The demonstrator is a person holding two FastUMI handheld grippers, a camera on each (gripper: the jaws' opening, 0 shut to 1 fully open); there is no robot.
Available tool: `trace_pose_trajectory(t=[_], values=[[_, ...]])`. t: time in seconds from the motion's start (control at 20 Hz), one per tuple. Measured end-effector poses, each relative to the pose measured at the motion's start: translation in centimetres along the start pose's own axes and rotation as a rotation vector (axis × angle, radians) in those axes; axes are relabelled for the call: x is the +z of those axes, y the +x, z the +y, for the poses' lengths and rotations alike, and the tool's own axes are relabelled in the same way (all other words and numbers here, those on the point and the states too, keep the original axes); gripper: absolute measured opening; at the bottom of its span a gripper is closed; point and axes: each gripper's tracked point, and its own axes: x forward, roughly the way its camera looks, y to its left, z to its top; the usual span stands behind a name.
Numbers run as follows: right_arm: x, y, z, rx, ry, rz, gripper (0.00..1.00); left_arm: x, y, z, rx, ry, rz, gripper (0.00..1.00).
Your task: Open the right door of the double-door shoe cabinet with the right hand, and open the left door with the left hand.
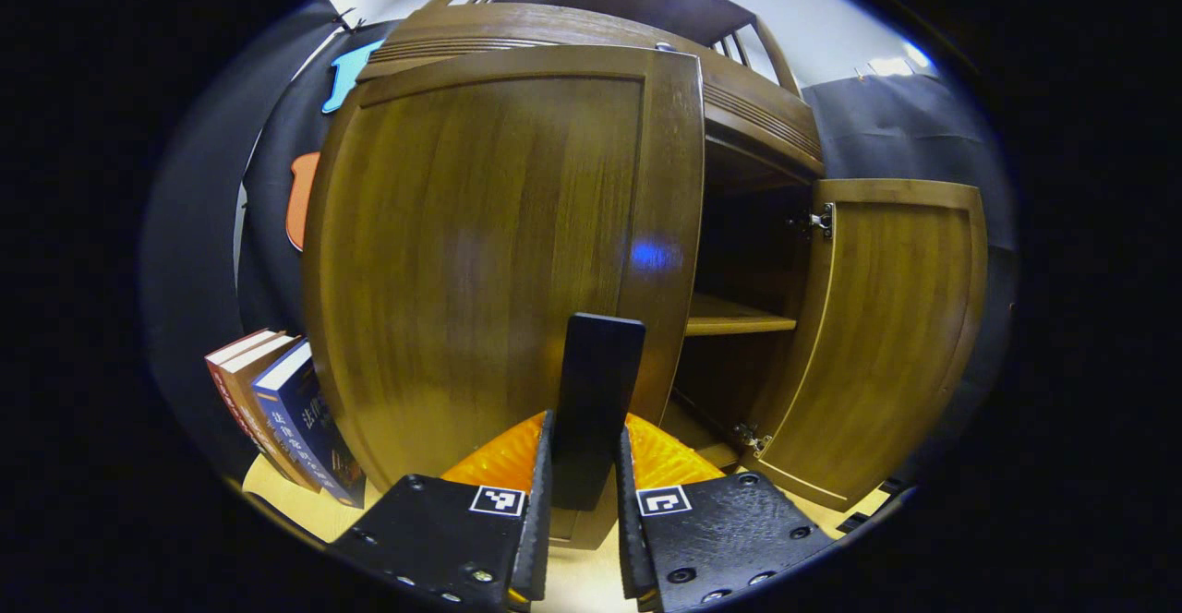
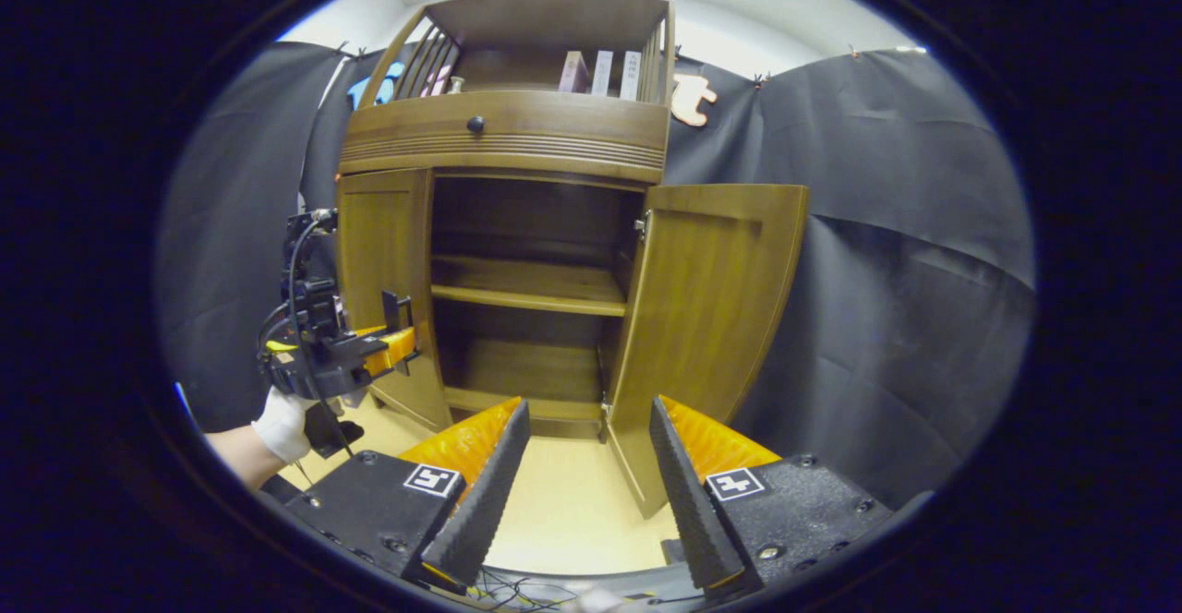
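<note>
The wooden shoe cabinet (image 2: 503, 138) stands against the booth wall. Its right door (image 2: 711, 318) is swung wide open, baring the shelves (image 2: 526, 290). In the left gripper view the left door (image 1: 480, 253) looms close and looks slightly ajar, with the right door (image 1: 886, 336) open beyond it. My left gripper (image 1: 584, 424) is shut on the left door's upright black handle (image 1: 600, 364). In the right gripper view, the left gripper (image 2: 404, 341) is held at the left door (image 2: 383, 281) by a gloved hand (image 2: 282, 424). My right gripper (image 2: 582, 465) hangs open in front of the cabinet, holding nothing.
Books (image 1: 277, 410) lean against the cabinet's left side on the pale floor (image 2: 563, 511). A drawer with a dark knob (image 2: 475, 124) sits above the doors. An upper shelf holds books (image 2: 600, 73). Black cloth walls close in on both sides.
</note>
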Motion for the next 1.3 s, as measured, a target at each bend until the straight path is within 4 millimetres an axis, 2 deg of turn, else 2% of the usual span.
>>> trace_pose_trajectory(t=[0.05,0.4,1.0,1.3], values=[[-0.1,-0.3,0.2,0.003,0.003,0.0,0.83,-0.1,-0.6,0.2,0.001,-0.001,0.001,0.3],[-0.8,-1.4,1.4,0.026,0.014,-0.005,0.83,-0.3,-4.9,1.6,0.014,-0.014,0.002,0.3],[-1.3,-0.2,6.7,0.166,0.0,0.001,0.83,-0.6,-11.1,5.9,0.067,-0.018,0.009,0.29],[-1.0,0.1,8.4,0.225,-0.012,-0.005,0.83,-0.7,-13.5,8.7,0.118,-0.006,0.005,0.3]])
